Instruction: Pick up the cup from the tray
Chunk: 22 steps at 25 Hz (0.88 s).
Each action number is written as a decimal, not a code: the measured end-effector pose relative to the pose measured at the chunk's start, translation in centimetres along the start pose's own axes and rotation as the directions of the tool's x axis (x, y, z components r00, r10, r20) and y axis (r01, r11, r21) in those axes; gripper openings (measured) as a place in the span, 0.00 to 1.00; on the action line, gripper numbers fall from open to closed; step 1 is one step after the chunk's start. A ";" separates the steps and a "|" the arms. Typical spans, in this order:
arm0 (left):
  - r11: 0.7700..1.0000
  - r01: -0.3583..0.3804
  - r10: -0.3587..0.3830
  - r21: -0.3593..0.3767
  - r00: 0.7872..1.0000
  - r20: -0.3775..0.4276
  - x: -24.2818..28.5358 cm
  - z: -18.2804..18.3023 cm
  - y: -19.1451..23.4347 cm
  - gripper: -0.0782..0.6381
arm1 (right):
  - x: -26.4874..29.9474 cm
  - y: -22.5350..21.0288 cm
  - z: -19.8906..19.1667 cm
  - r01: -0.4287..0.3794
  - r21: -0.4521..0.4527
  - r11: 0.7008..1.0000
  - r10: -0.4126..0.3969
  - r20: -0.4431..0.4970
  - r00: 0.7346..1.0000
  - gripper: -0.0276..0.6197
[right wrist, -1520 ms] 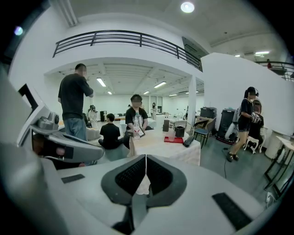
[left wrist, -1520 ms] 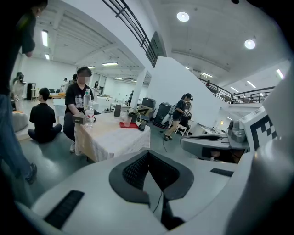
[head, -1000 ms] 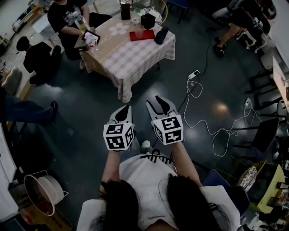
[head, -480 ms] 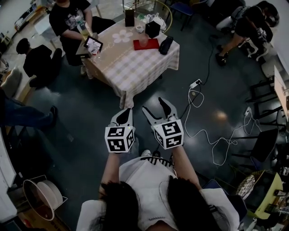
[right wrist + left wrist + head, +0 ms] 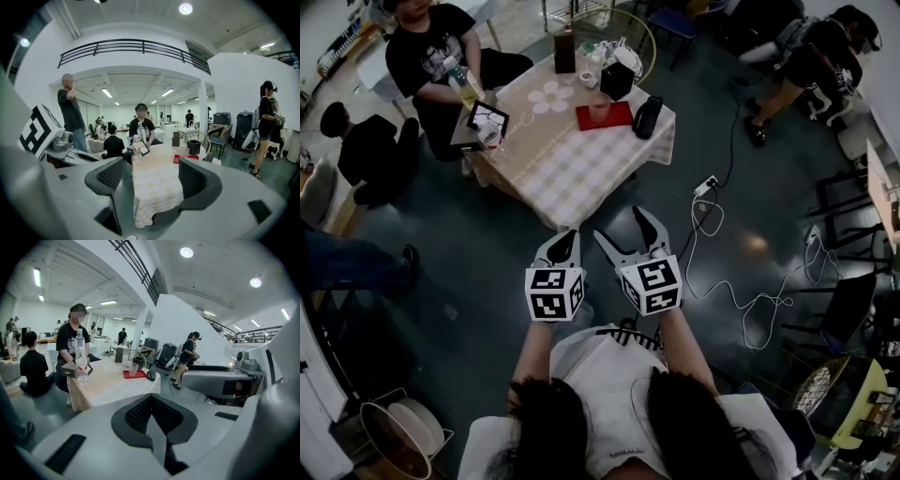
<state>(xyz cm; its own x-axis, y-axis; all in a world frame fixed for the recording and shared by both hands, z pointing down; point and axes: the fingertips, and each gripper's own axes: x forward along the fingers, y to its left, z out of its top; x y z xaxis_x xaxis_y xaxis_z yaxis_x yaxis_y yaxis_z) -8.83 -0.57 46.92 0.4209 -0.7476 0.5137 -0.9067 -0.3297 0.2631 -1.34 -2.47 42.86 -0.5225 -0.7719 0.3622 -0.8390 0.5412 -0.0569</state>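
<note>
Right tongs (image 5: 621,225) nearer, opening empty; cup (image 5: 599,110) ahead

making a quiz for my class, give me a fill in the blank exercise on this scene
1. The cup stands on a ___ tray on the table.
2. Of the left gripper and the right gripper, the one with jaws together is the ___.
3. The right gripper's jaws are opening with ___ between them.
Missing: red; left; nothing.

No legible text, labels, brands or numbers anywhere.
</note>
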 end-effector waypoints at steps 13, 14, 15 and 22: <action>0.999 0.036 -0.036 0.017 0.999 0.012 5.0 4.5 6.1 0.12 | 6.4 -2.8 1.0 0.091 0.046 0.995 -0.091 -0.009 0.996 0.63; 0.999 0.044 -0.044 0.021 0.999 0.013 5.2 4.8 6.3 0.12 | 6.7 -2.9 1.1 0.099 0.043 0.994 -0.099 -0.006 0.995 0.63; 0.998 0.050 -0.050 0.024 0.999 0.014 5.5 5.1 6.4 0.12 | 7.0 -3.0 1.3 0.106 0.038 0.994 -0.105 -0.004 0.994 0.63; 0.997 0.067 -0.068 0.023 0.997 0.020 7.2 6.7 7.5 0.12 | 9.6 -3.6 3.6 0.096 0.005 0.995 -0.096 0.047 0.994 0.64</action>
<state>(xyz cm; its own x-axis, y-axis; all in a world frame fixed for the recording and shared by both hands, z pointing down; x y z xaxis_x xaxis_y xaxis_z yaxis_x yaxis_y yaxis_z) -12.82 -12.28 47.16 0.4808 -0.7352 0.4778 -0.8766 -0.3925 0.2783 -3.92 -13.01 43.22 -0.4463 -0.8350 0.3217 -0.8858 0.4632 -0.0265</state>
